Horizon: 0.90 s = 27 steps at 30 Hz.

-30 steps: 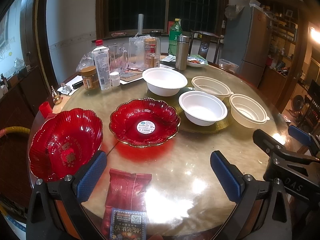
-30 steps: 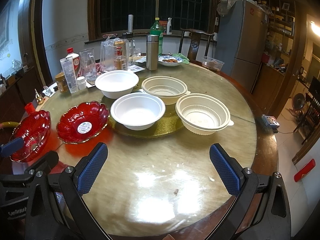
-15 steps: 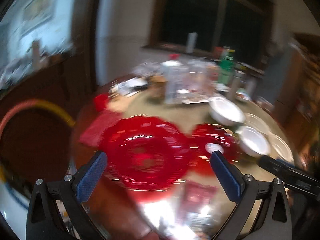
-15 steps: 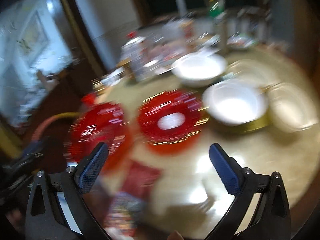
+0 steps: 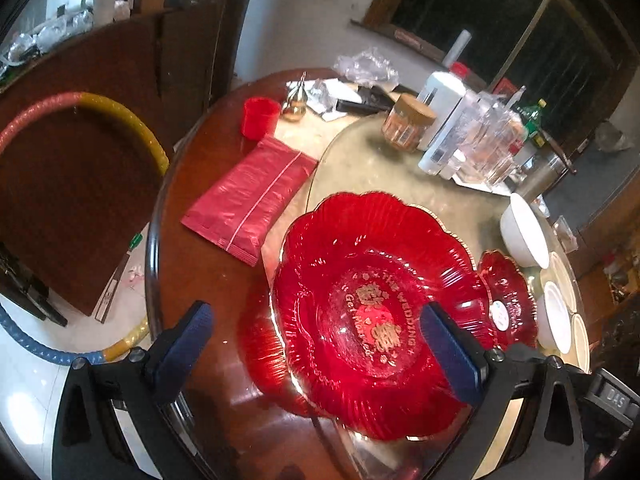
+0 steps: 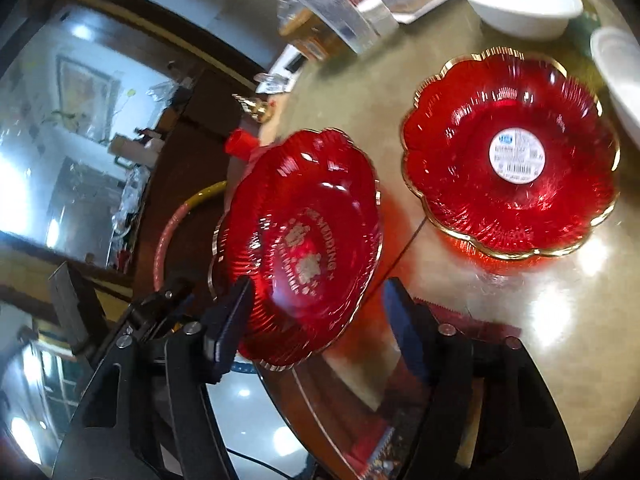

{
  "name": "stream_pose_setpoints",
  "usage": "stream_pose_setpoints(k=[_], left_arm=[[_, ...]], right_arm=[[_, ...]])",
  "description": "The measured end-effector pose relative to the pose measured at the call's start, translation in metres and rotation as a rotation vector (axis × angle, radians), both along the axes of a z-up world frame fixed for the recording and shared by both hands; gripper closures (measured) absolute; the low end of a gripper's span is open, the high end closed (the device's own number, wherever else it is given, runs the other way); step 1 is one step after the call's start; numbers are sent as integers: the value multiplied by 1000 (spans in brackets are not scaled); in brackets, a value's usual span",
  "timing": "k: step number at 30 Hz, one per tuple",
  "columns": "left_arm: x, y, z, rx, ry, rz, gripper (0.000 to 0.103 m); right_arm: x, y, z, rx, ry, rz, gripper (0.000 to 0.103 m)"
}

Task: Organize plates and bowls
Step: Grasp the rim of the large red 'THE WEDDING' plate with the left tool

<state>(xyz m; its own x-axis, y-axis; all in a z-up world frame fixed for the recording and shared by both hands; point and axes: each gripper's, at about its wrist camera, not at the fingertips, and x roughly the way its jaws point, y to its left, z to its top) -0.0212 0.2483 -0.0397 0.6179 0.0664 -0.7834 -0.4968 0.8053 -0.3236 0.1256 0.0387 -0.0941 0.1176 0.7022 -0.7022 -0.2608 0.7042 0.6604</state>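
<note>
Listener: What do the two wrist views show?

Describer: Two scalloped red glass plates on a round tabletop (image 5: pixel 208 264). The large red plate (image 5: pixel 372 312) with gold lettering sits at the near edge, partly on the wooden rim. The sticker plate (image 6: pixel 460 184) lies well apart from it, farther in. White bowls (image 5: pixel 524 236) stand beyond that.

Listener: Where are the grippers?

Describer: Both angle down at the large red plate. The left gripper (image 5: pixel 315 309) is spread wide. One finger hangs over the plate's middle and the other over the bare wood, so the plate's side rim falls between them. The right gripper (image 6: pixel 317 286) has just been narrowing and stands about half open. The plate's near rim sits between its fingers, but the right-hand pad is clear of the glass. Neither gripper holds anything yet.

Listener: What would do this step well?

Describer: The step looks like picking up the large plate, probably to stack it with the sticker plate. Glass is slick and the fluted rim slopes. A finger likely needs to slip under the lip while the other comes down inside the bowl. The pinch should sit deep on the rim, not on its gold edge. Because the plate lies close to the tabletop's edge, a nudge outward could tip it off. Closing slowly and lifting level seems safest.
</note>
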Motion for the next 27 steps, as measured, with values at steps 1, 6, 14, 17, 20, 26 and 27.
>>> stream_pose_setpoints(k=[1, 6, 14, 17, 20, 26, 27], left_arm=[[3, 0, -3, -7, 6, -8, 1], [14, 4, -18, -32, 40, -23, 13], [26, 1, -47, 0, 142, -48, 82], [23, 2, -46, 1, 135, -40, 85], [19, 2, -41, 18, 124, -35, 87], [11, -3, -20, 82, 69, -21, 87], [12, -3, -19, 85, 66, -18, 87]], right_arm=[[1, 1, -3, -4, 9, -8, 40], [7, 5, -12, -38, 26, -37, 54], [11, 11, -24, -102, 5, -63, 88], [10, 10, -24, -118, -14, -65, 89], [8, 10, -20, -116, -39, -57, 89], [7, 11, -4, -101, -109, -41, 89], [7, 11, -4, -98, -108, -39, 89]])
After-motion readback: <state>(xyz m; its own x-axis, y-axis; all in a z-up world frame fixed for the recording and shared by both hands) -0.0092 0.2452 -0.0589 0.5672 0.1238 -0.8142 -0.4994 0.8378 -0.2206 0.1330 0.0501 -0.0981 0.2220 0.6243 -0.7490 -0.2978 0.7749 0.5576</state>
